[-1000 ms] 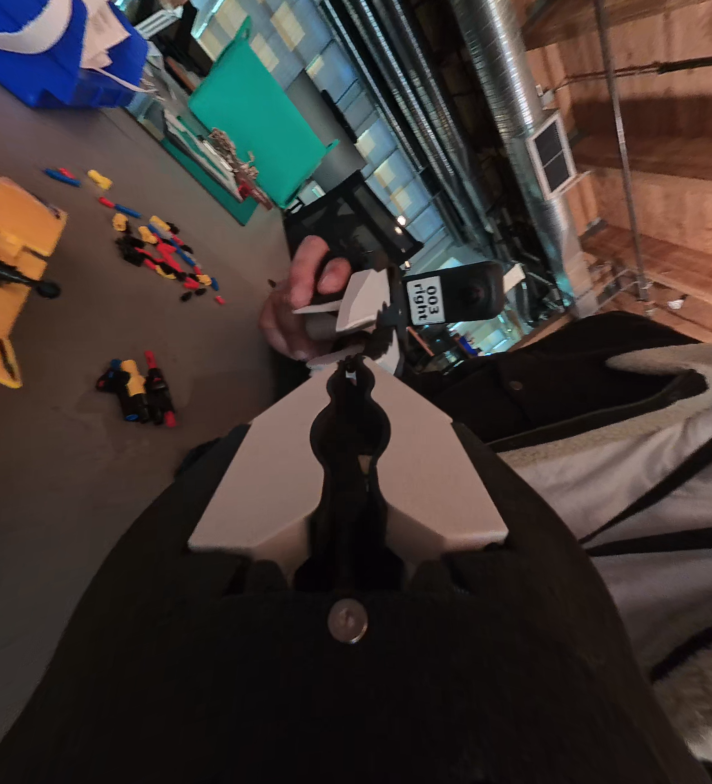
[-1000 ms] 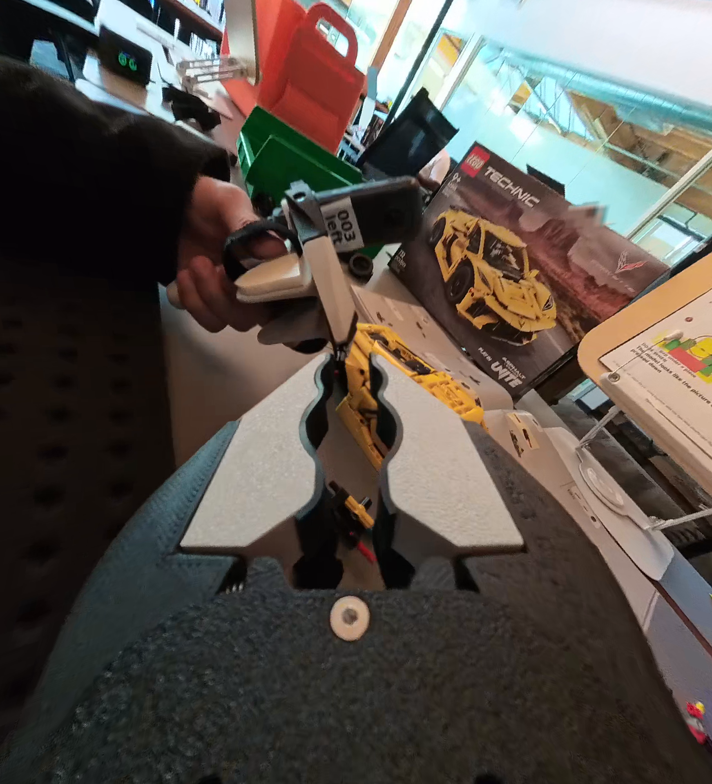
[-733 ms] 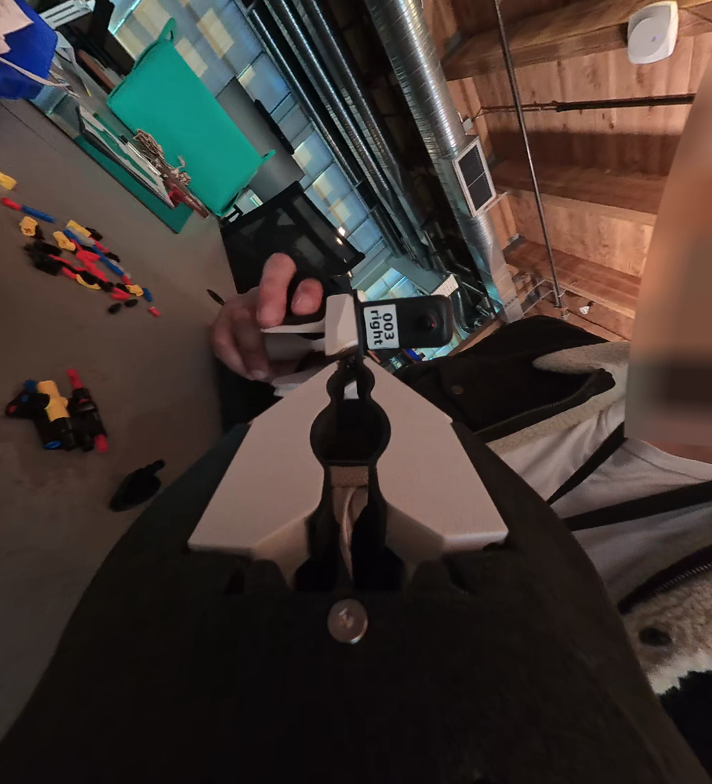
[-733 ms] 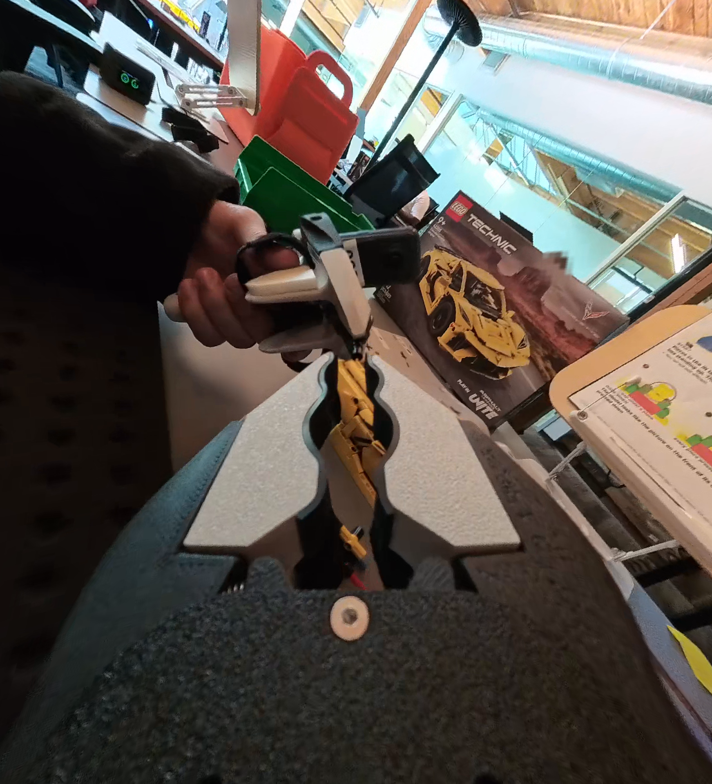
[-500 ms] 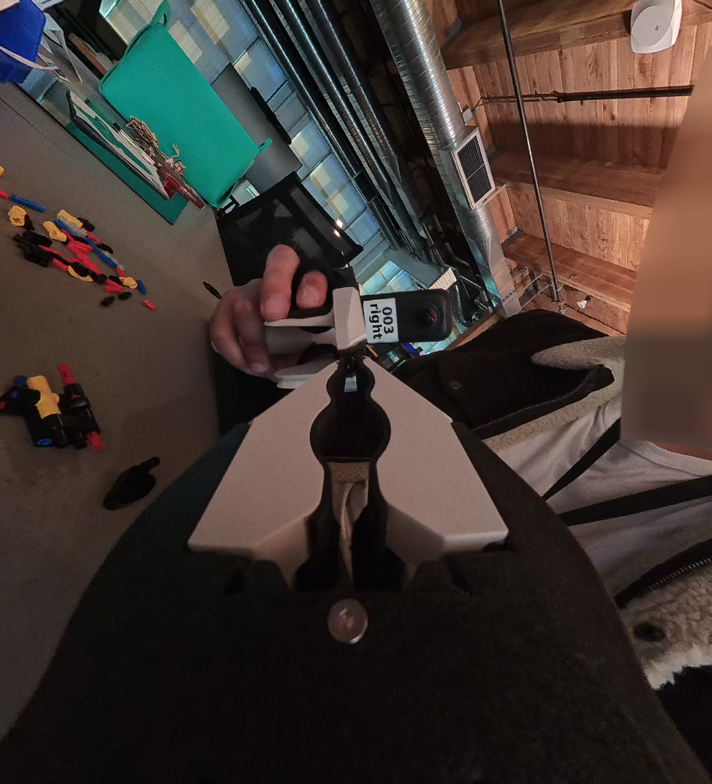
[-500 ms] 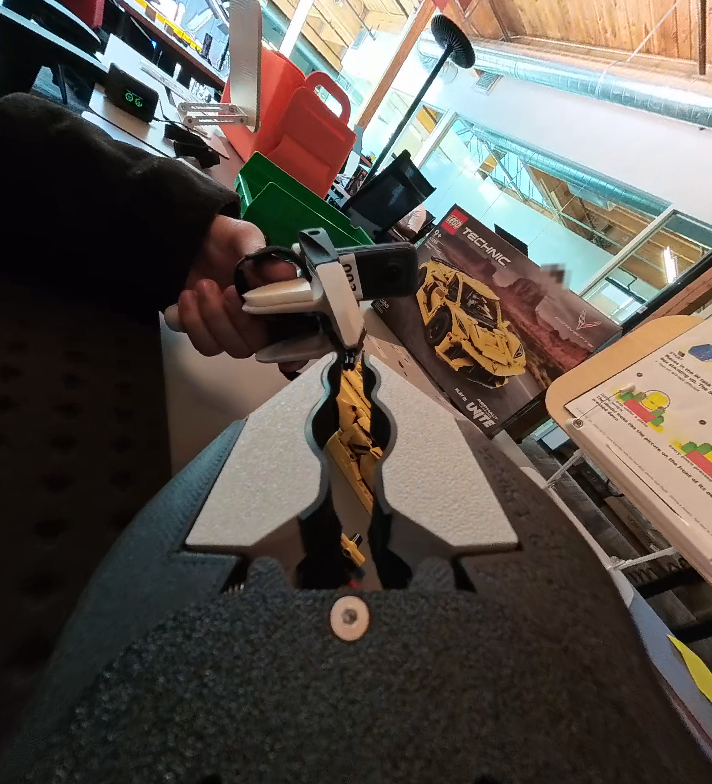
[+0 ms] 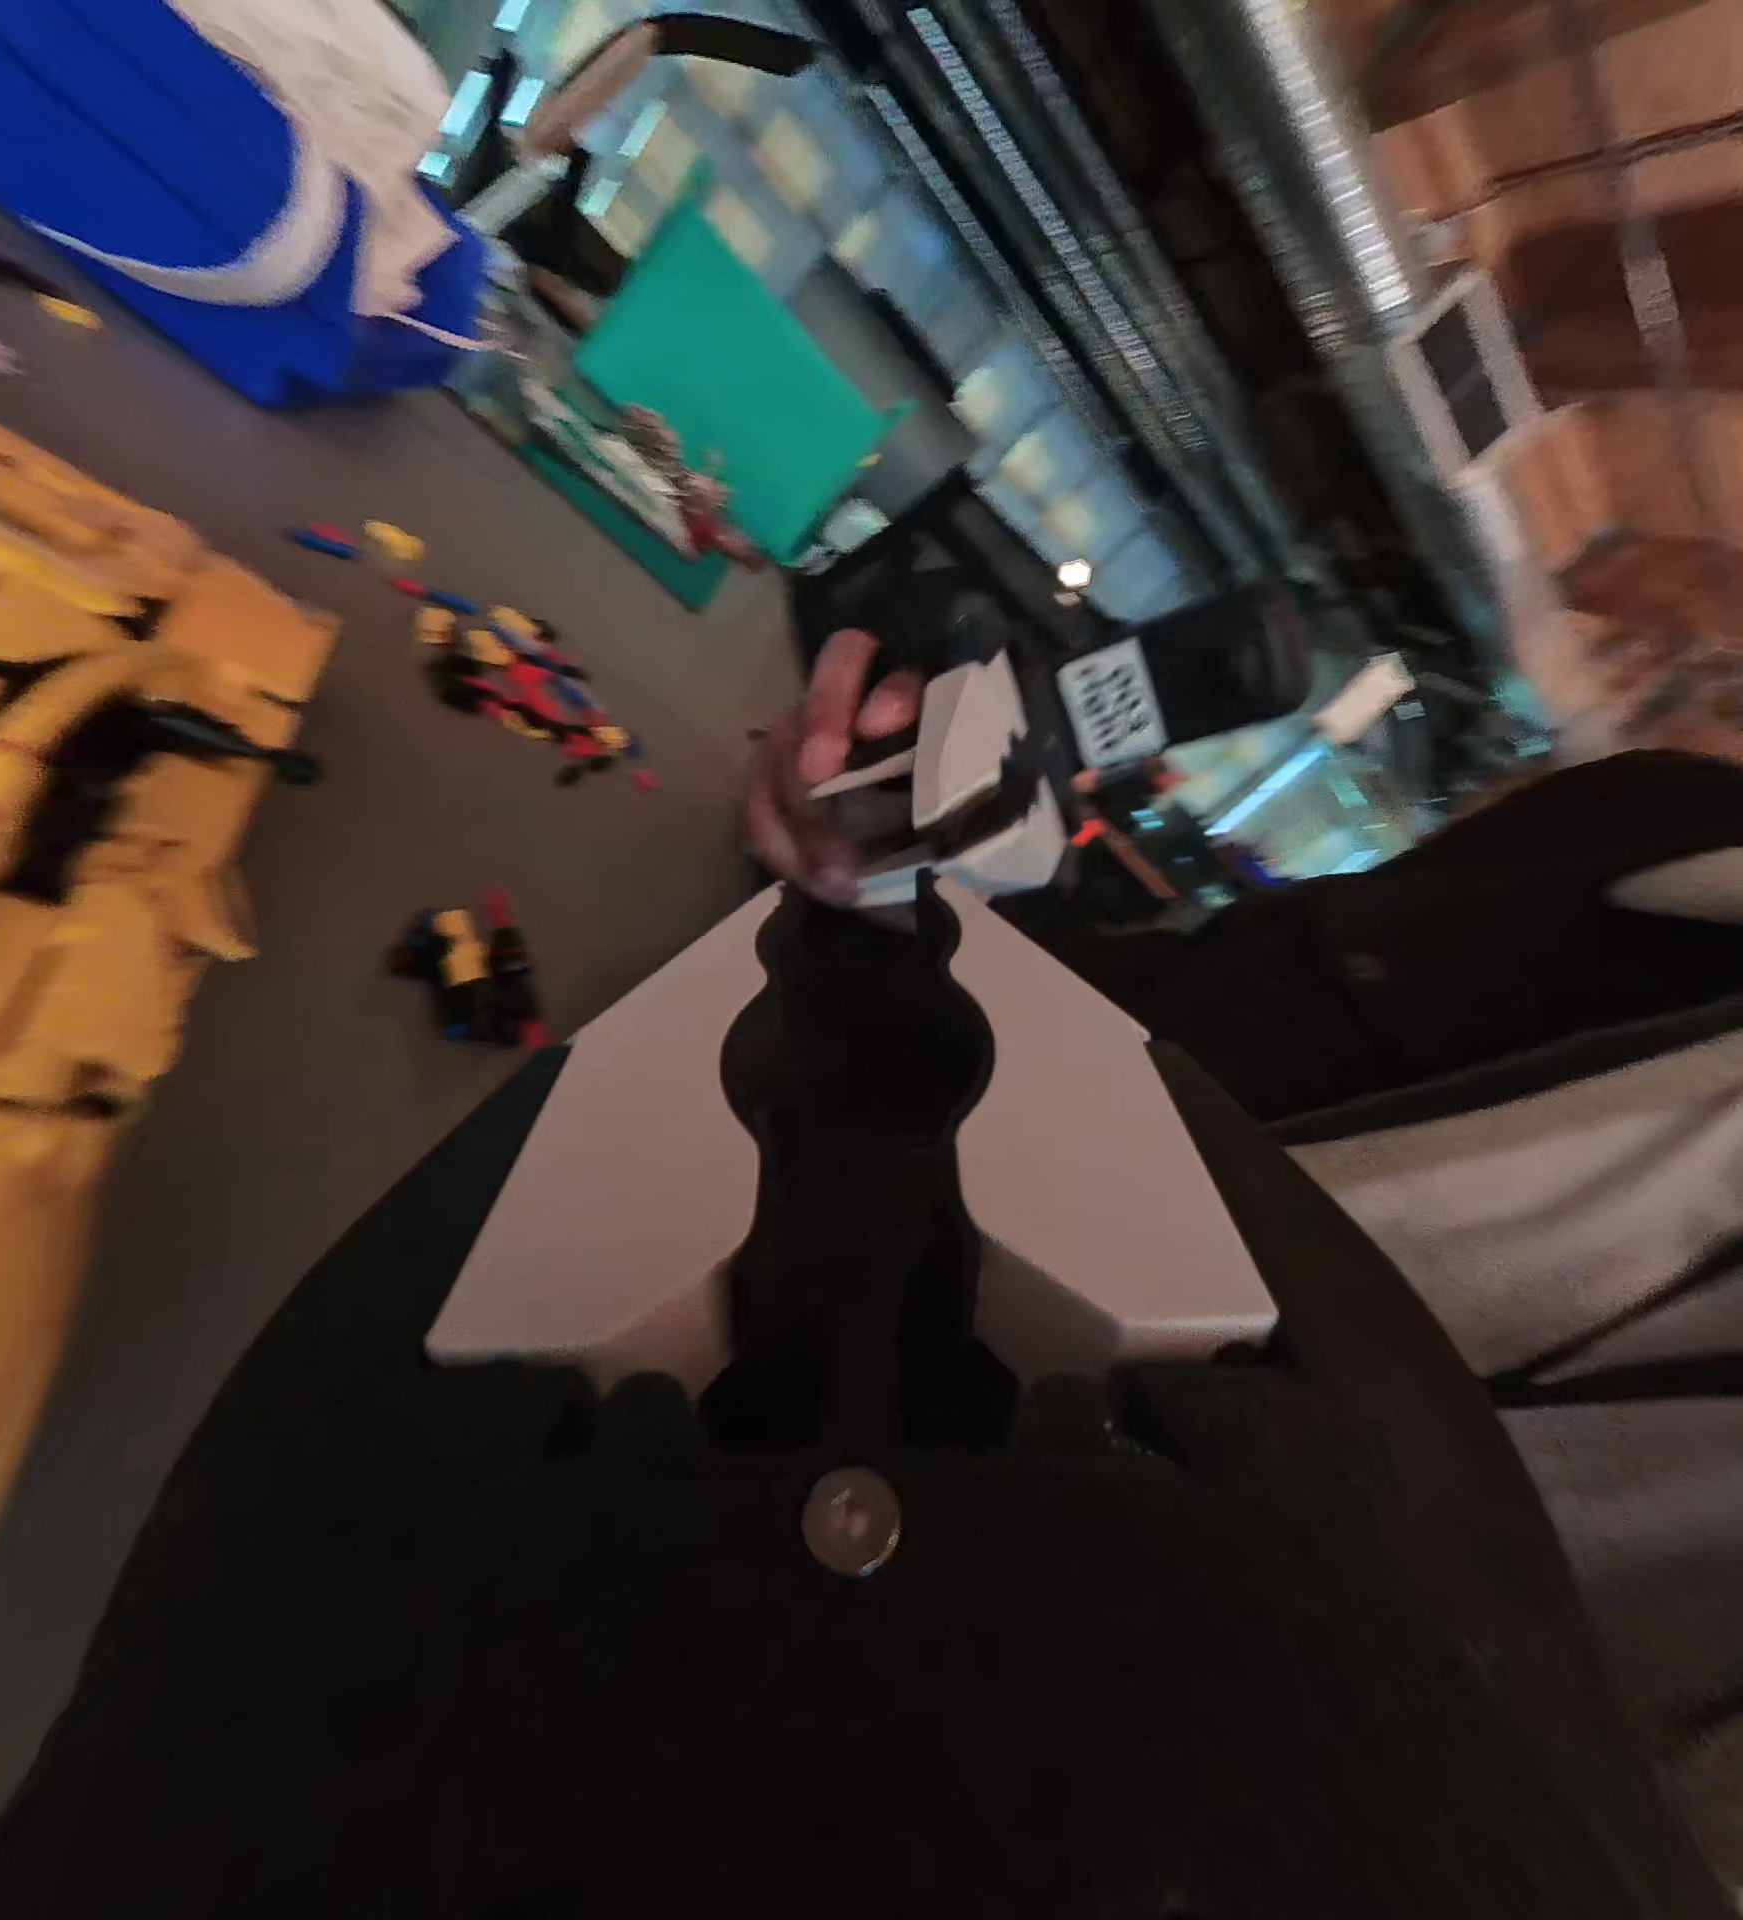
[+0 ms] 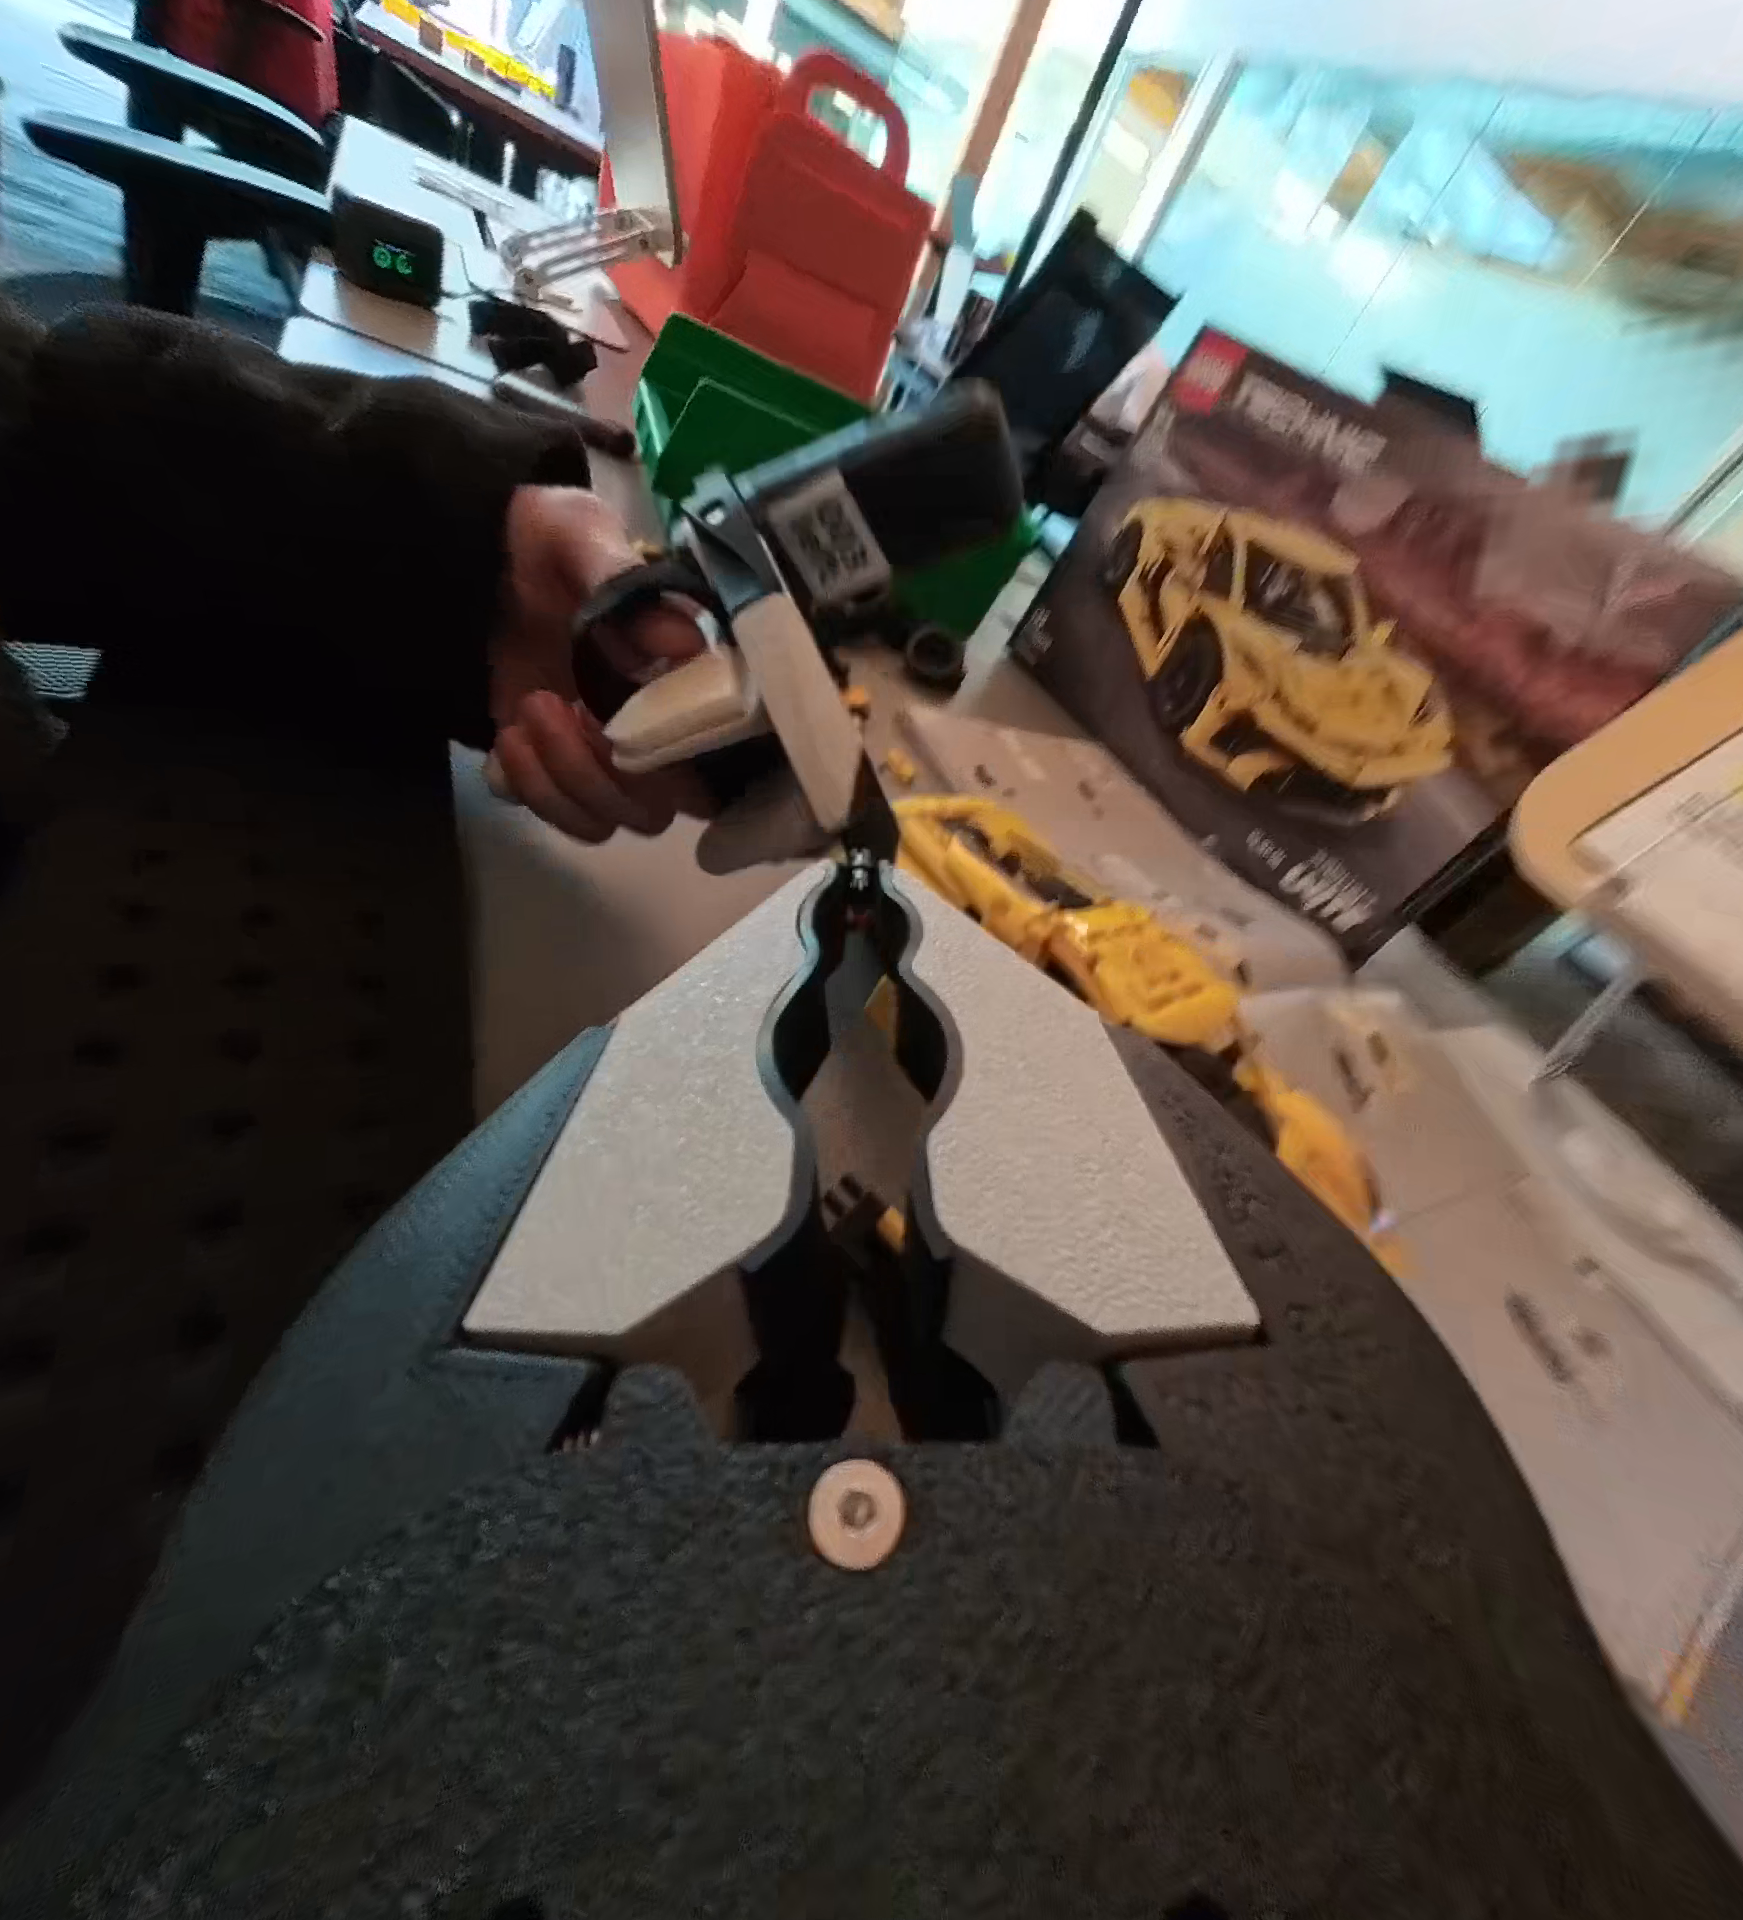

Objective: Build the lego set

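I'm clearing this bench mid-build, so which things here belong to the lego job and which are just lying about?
Job:
- yellow lego car
- loose pieces
- small assembly
- set box
- small piece between both grippers' tips

Lying about:
- red bag
- green bin
- blue bin

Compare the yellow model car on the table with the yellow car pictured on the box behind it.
The model car lies on the table; the pictured car stands upright on the box. The model car is solid bricks; the pictured car is flat print. Both are yellow.

yellow car model (image 7: 67, 831) blurred, cut by left edge; small piece (image 8: 859, 878) at jaws too tiny to identify
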The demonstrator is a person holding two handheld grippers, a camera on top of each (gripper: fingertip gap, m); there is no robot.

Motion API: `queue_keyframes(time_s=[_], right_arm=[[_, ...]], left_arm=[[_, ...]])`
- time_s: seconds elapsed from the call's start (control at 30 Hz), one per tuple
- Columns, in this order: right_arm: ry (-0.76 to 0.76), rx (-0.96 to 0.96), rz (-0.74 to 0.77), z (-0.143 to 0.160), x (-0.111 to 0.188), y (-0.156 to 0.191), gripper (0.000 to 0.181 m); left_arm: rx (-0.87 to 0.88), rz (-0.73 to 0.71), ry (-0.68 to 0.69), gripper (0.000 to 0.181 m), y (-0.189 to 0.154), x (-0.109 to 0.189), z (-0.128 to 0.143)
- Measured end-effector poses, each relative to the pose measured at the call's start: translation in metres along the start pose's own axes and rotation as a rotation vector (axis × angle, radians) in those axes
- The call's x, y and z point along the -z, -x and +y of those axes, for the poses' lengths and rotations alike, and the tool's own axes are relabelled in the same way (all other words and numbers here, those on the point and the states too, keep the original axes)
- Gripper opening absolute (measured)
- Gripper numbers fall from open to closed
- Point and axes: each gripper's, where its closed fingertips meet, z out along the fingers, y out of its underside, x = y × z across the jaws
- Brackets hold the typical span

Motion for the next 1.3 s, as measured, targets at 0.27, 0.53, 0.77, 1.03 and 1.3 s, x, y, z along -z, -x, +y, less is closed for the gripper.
queue_keyframes(time_s=[0.27, 0.53, 0.77, 1.03, 1.3], right_arm=[[0.536, -0.205, -0.304, 0.065, -0.002, 0.02, 0.004], [0.582, -0.226, -0.395, 0.089, -0.009, 0.038, 0.004], [0.547, -0.327, -0.385, 0.1, -0.002, 0.027, 0.005], [0.523, -0.377, -0.386, 0.102, -0.002, 0.024, 0.005], [0.533, -0.421, -0.319, 0.11, -0.001, 0.011, 0.004]], left_arm=[[-0.472, -0.354, 0.428, 0.032, 0.041, -0.007, 0.057], [-0.458, -0.355, 0.511, 0.034, 0.05, -0.003, 0.068], [-0.489, -0.368, 0.63, 0.039, 0.067, -0.014, 0.081], [-0.533, -0.394, 0.629, 0.039, 0.068, -0.024, 0.083], [-0.65, -0.472, 0.606, 0.013, 0.072, -0.027, 0.075]])
